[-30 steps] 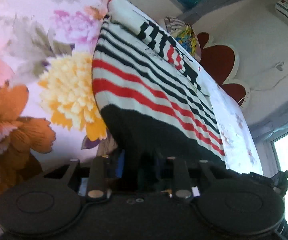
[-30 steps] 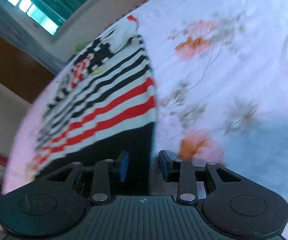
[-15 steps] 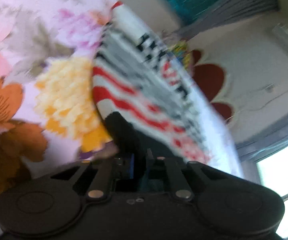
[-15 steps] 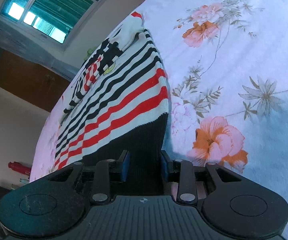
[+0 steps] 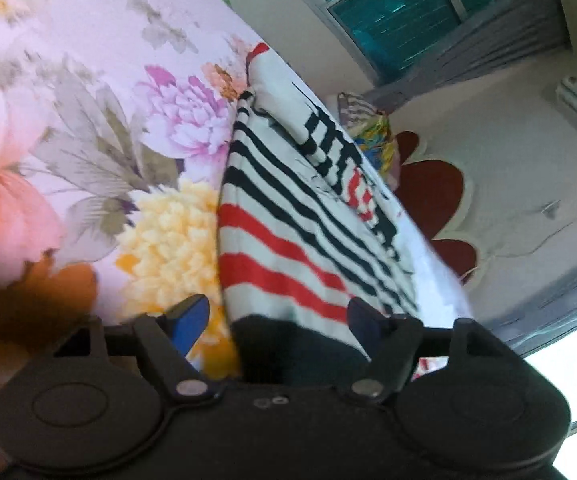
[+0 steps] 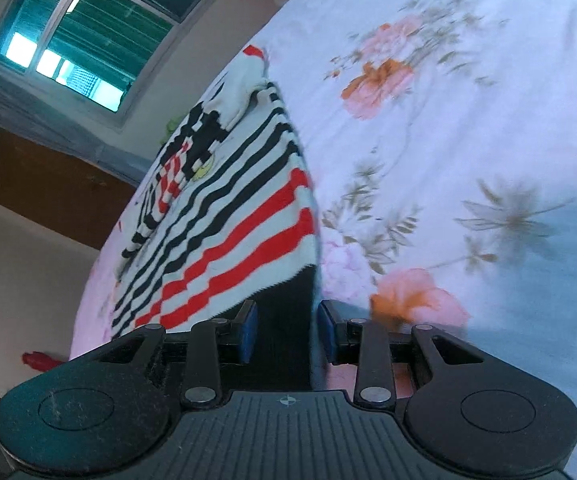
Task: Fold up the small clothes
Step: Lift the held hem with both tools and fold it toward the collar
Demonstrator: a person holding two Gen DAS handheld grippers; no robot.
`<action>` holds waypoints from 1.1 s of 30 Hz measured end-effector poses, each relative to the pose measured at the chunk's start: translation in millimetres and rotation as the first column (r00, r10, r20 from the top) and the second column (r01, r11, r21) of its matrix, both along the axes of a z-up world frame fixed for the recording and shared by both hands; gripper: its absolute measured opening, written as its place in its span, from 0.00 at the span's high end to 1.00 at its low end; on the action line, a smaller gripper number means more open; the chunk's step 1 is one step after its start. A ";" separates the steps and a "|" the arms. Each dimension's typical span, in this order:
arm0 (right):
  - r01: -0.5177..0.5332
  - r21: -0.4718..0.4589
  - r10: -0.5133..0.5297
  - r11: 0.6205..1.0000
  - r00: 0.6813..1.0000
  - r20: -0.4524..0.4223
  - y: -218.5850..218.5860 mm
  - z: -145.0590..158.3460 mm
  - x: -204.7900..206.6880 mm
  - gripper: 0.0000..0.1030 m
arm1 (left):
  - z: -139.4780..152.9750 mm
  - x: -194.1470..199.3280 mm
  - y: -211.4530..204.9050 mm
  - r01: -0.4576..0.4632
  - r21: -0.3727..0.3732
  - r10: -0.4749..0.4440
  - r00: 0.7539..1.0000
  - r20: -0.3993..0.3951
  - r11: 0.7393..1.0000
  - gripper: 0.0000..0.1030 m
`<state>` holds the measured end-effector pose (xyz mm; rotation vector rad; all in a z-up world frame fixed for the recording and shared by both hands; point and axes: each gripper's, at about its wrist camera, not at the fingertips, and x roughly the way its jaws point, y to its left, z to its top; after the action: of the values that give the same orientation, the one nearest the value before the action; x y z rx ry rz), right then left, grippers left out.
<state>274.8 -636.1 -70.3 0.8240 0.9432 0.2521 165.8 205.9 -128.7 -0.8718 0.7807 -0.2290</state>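
A small knitted sweater (image 5: 288,240), white with black and red stripes and a black hem, lies flat on the flowered bed sheet (image 5: 88,120). My left gripper (image 5: 276,316) sits at the hem's left corner. Its jaws are opening wide, and the black hem lies between the blue pads (image 5: 188,316) without being pressed. In the right wrist view the same sweater (image 6: 228,216) runs away from my right gripper (image 6: 287,324) at the hem's right corner. That gripper stands partly open, the black hem lying loose between its pads (image 6: 247,330).
The sheet (image 6: 468,140) stretches wide to the right of the sweater. A colourful pillow (image 5: 372,136) and a red-and-white headboard (image 5: 432,192) stand past the far end. A window (image 6: 80,32) and a brown wooden cabinet (image 6: 40,184) are beyond the bed's edge.
My left gripper pinched the black hem half a second ago; its jaws now stand wide apart, off the cloth. The right gripper's gap is unchanged and its view has rolled slightly.
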 end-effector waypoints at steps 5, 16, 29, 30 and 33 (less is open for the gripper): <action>-0.079 0.028 0.080 0.996 0.997 -0.001 11.8 -0.2 -7.8 0.68 | 9.5 1.4 -29.3 0.171 0.111 -0.172 0.985 -0.004 0.979 0.52; -0.079 0.012 0.078 0.997 0.997 0.019 16.7 0.7 -12.5 0.68 | -26.2 -29.9 -34.3 0.027 -0.081 -0.030 0.999 -0.025 0.996 0.89; -0.047 -0.108 0.064 0.993 0.985 0.162 10.5 18.8 -27.9 0.95 | 2.2 -45.3 -23.2 -0.052 0.041 0.050 0.997 0.055 0.998 0.96; -0.045 -0.103 0.056 0.994 0.992 0.113 8.4 10.2 -22.3 0.95 | -8.9 -43.5 -18.7 -0.076 0.002 0.076 0.997 0.010 0.997 0.96; -0.044 -0.081 0.055 0.996 0.988 0.145 12.3 19.2 -16.5 0.95 | -14.7 -45.2 -16.3 -0.117 -0.062 0.118 0.993 0.014 0.991 0.96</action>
<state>258.3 -623.8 -51.1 0.7015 0.8308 0.3133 120.6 189.6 -143.3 -0.9688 0.7070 -0.1569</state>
